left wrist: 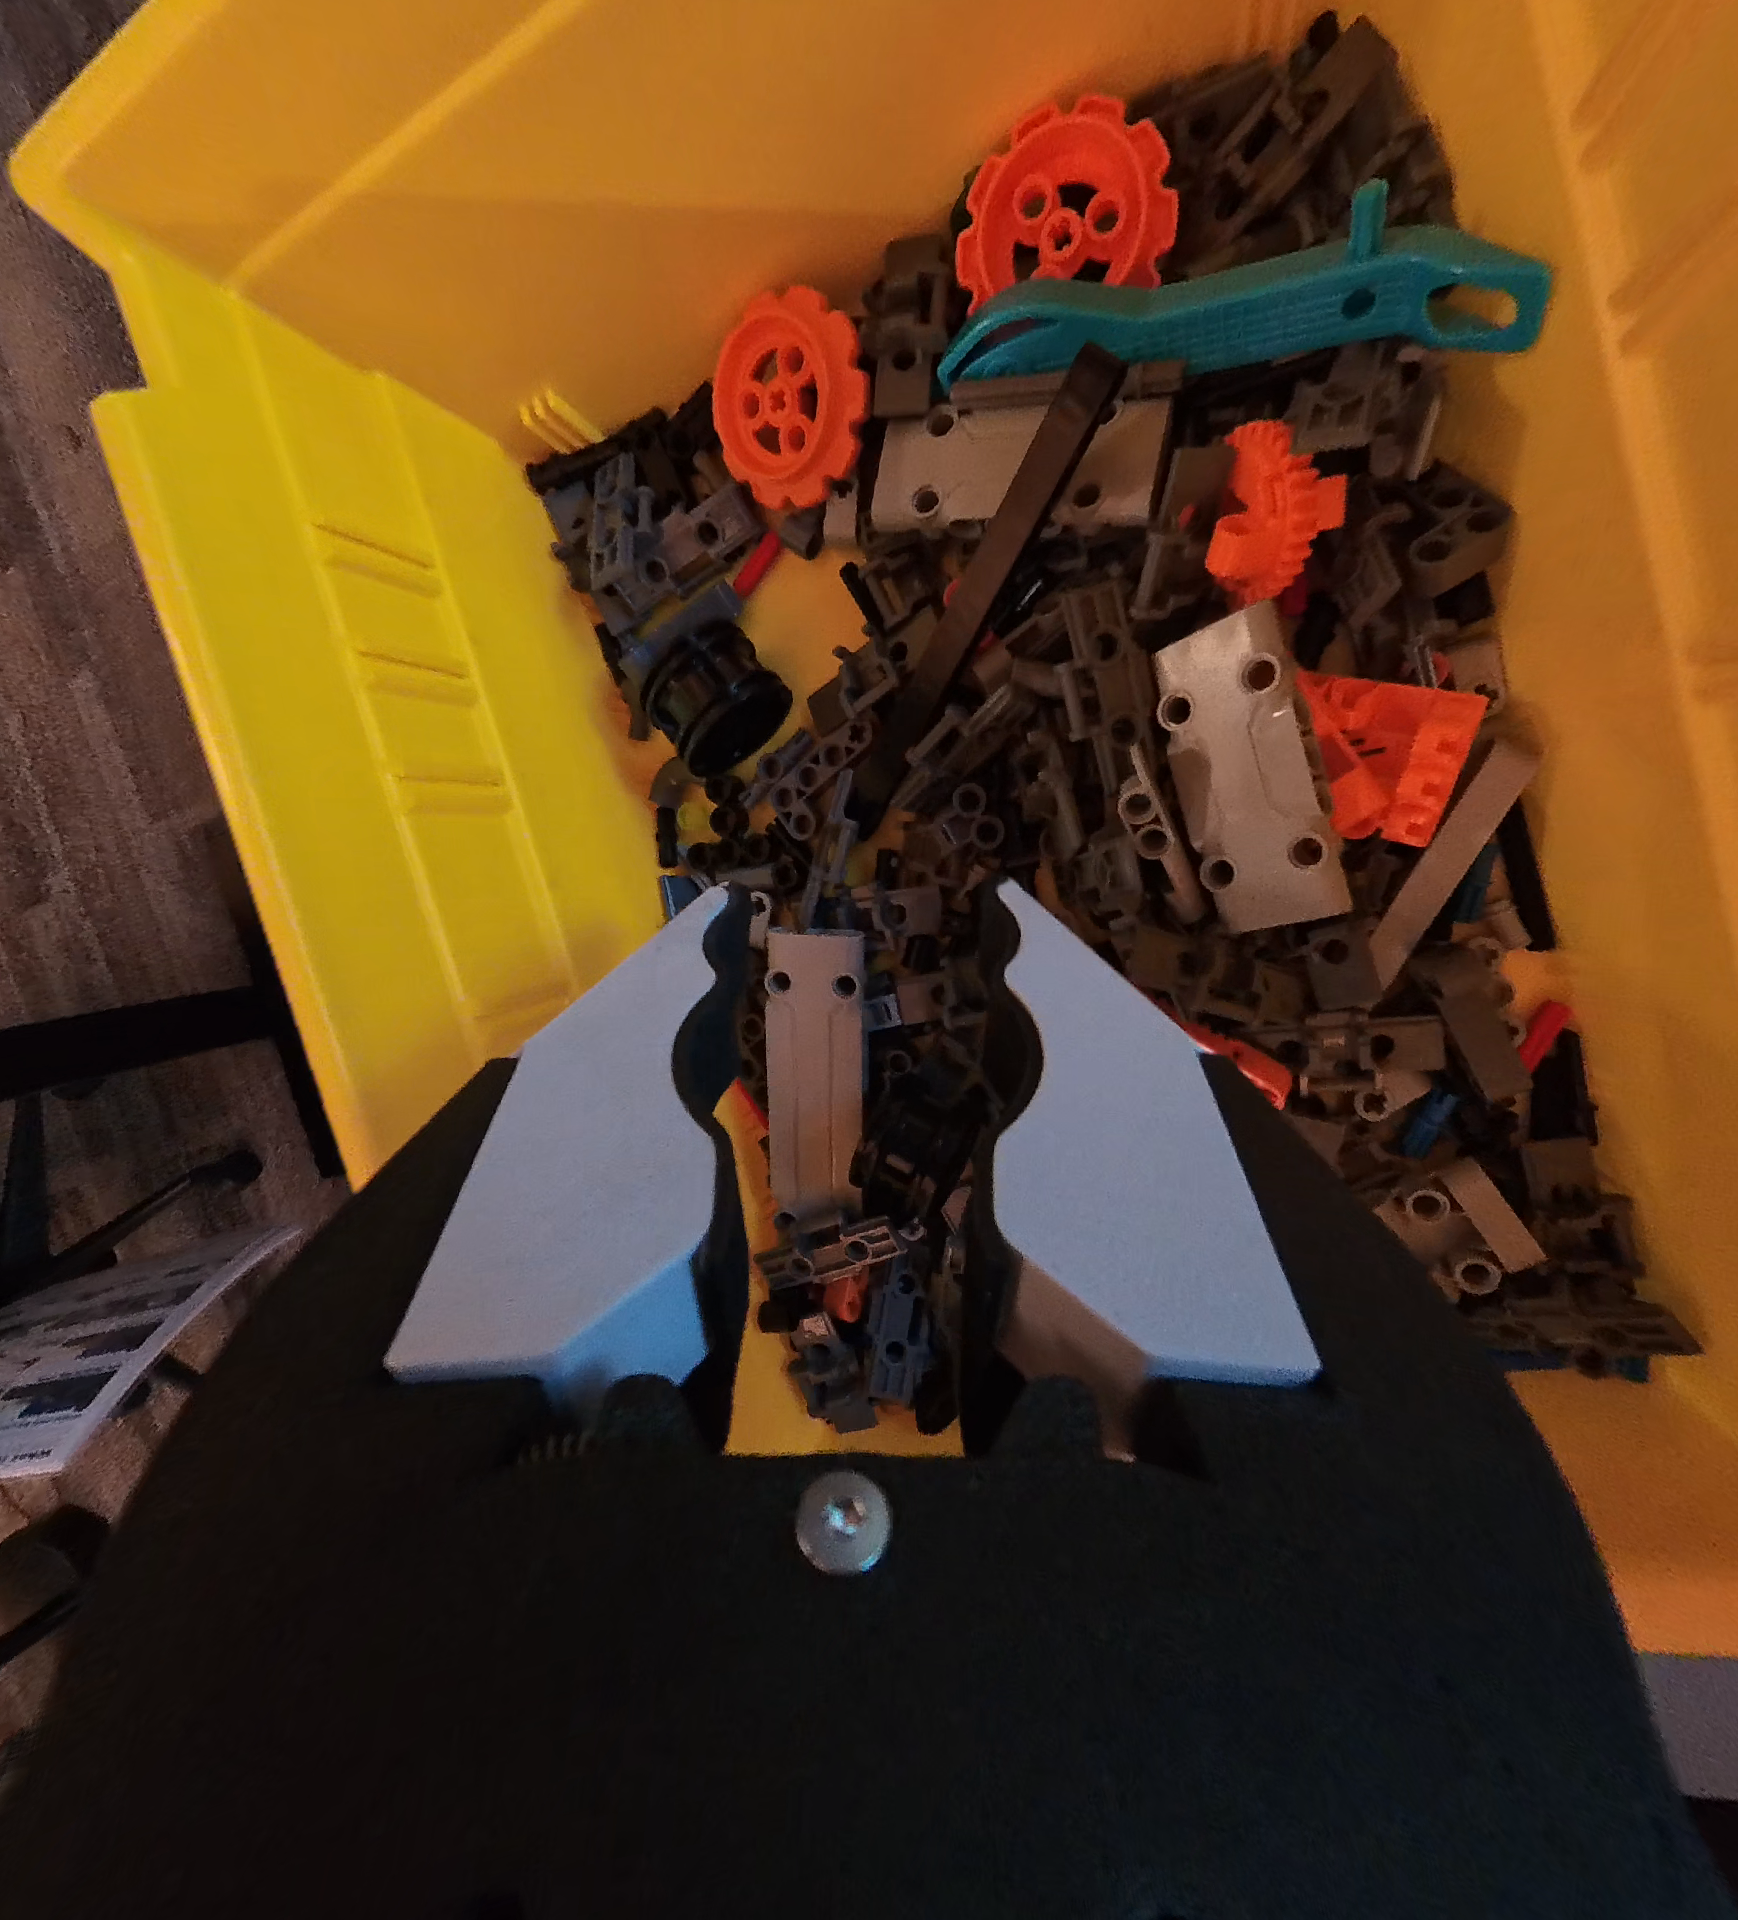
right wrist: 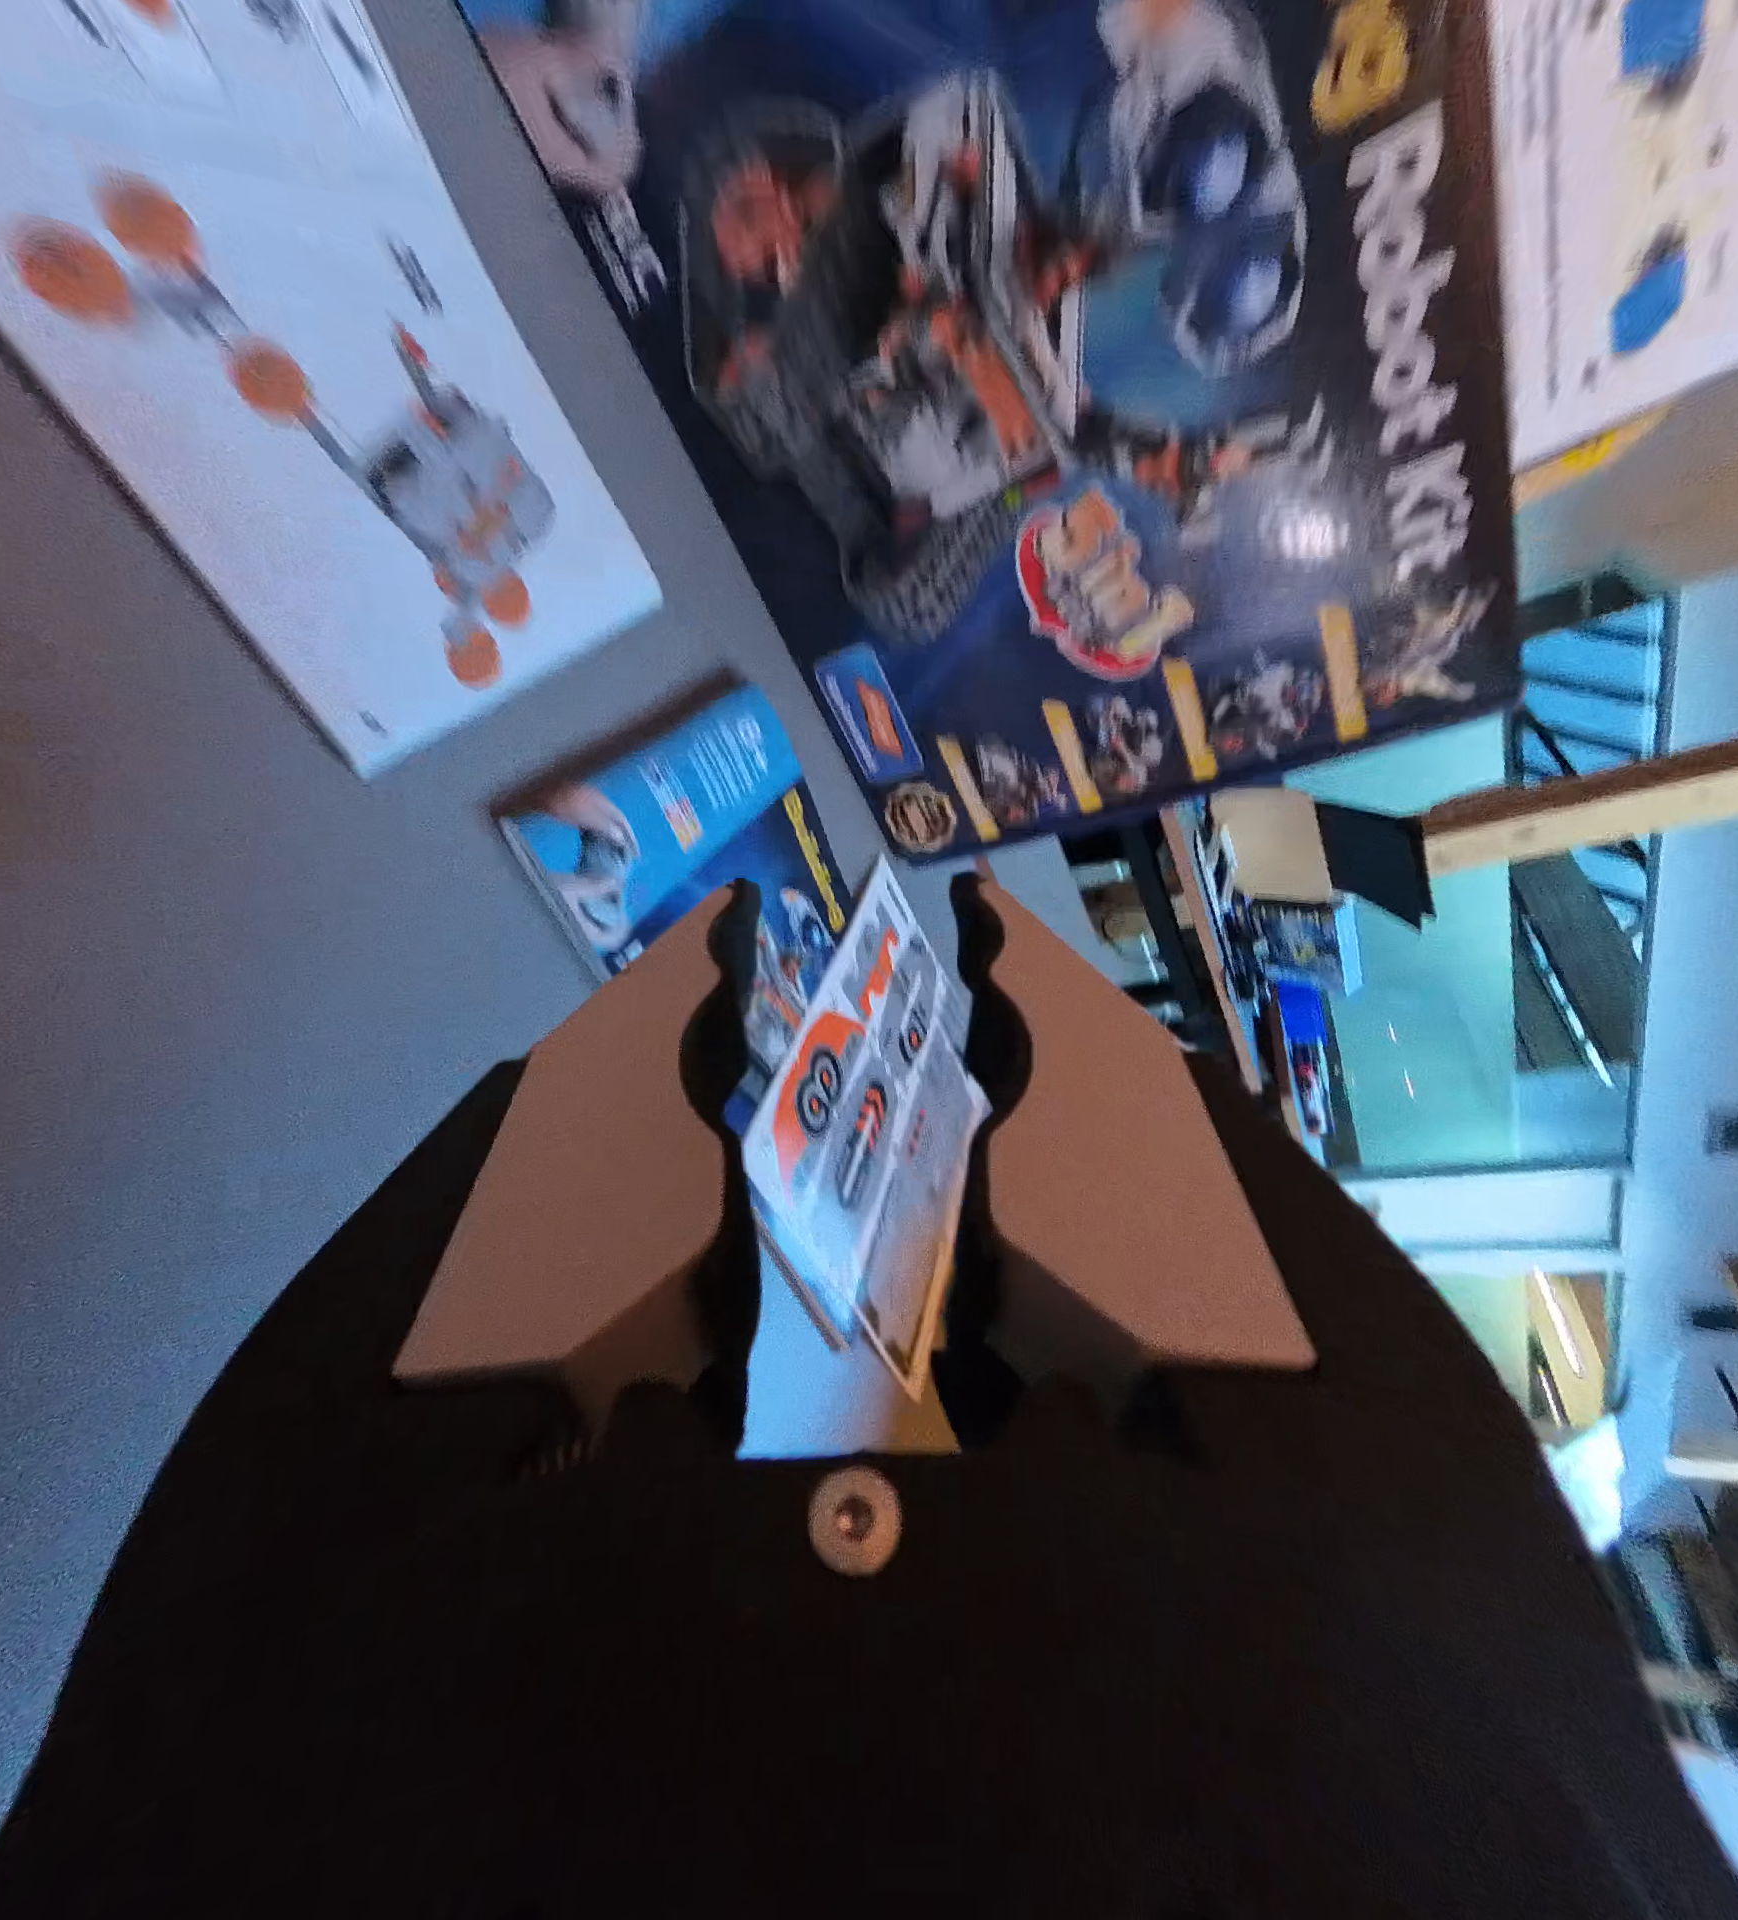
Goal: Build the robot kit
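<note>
Yellow bin (left wrist: 345, 665) of plastic construction pieces, seen from above in the left wrist view, tilted across the picture. Inside, a heap mostly of dark grey and black beams and connectors. Countable among them: two large orange cogged wheels (left wrist: 790, 397), one beside the other near the far wall; one smaller orange gear (left wrist: 1270, 509); one orange angular block (left wrist: 1390, 753); one teal lever tool (left wrist: 1239, 312) lying across the top of the heap; one black wheel hub (left wrist: 714, 701); three light grey panels, with one long grey panel (left wrist: 813, 1070) lying straight between the fingers. Left gripper (left wrist: 860, 904) hovering above the heap, two pale fingers spread wide apart, gripping nothing. Outside the bin, at lower left, one printed booklet (left wrist: 65, 1351) on a wood-patterned floor.

Right gripper (right wrist: 849, 894) likewise parted wide, two tan fingers, empty, pointed at a grey surface (right wrist: 117, 987). Much blur here. On the surface: one dark kit box (right wrist: 1052, 416) with robot pictures; one white sheet (right wrist: 252, 364) showing a model with orange wheels; one blue booklet (right wrist: 667, 810); one open leaflet (right wrist: 875, 1122) with orange and grey drawings, seen through the gap between the fingers. One more white sheet (right wrist: 1654, 187) at upper right.
</note>
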The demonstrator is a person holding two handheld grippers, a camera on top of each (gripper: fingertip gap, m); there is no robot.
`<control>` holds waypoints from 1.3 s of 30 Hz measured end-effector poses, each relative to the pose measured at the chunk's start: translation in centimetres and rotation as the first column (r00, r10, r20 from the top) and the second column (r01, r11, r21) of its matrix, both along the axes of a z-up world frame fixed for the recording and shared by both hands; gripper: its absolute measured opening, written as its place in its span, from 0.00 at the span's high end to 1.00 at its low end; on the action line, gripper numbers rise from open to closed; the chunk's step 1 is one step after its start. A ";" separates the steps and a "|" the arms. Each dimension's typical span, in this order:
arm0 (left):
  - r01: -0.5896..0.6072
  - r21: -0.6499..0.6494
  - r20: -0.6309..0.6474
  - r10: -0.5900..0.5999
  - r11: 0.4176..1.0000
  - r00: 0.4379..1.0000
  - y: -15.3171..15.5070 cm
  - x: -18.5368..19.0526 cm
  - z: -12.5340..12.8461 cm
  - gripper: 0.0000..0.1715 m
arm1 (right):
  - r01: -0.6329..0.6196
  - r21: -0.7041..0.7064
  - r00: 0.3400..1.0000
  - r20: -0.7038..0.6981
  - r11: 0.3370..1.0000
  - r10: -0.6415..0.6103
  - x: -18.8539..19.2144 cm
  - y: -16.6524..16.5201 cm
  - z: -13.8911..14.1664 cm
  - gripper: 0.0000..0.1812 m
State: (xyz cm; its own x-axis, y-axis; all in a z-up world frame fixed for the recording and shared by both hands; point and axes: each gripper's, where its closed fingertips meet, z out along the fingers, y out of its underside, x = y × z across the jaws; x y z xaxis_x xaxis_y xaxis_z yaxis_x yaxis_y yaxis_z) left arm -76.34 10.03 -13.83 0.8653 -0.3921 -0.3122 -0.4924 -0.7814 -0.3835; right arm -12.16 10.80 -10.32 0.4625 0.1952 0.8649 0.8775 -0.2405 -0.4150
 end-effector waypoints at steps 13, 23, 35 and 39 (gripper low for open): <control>-0.047 -0.036 0.009 0.047 0.998 0.999 1.0 0.2 -2.4 0.76 | 0.065 -0.092 0.998 -0.015 0.994 -0.067 1.7 1.1 -2.6 0.79; -0.090 0.154 0.119 0.072 0.984 0.990 1.3 -0.1 4.5 0.90 | 0.031 -0.086 0.989 -0.142 0.996 -0.043 1.5 1.4 -2.3 0.79; -0.116 -0.033 0.117 0.119 0.993 0.986 3.9 1.2 8.0 0.91 | 0.088 -0.094 0.995 -0.035 0.992 -0.092 1.1 1.4 -3.8 0.79; -0.141 -0.190 -0.050 0.134 0.971 0.990 1.9 -0.8 6.5 0.95 | 0.114 -0.103 0.992 -0.035 0.988 -0.118 1.9 1.9 -4.3 0.79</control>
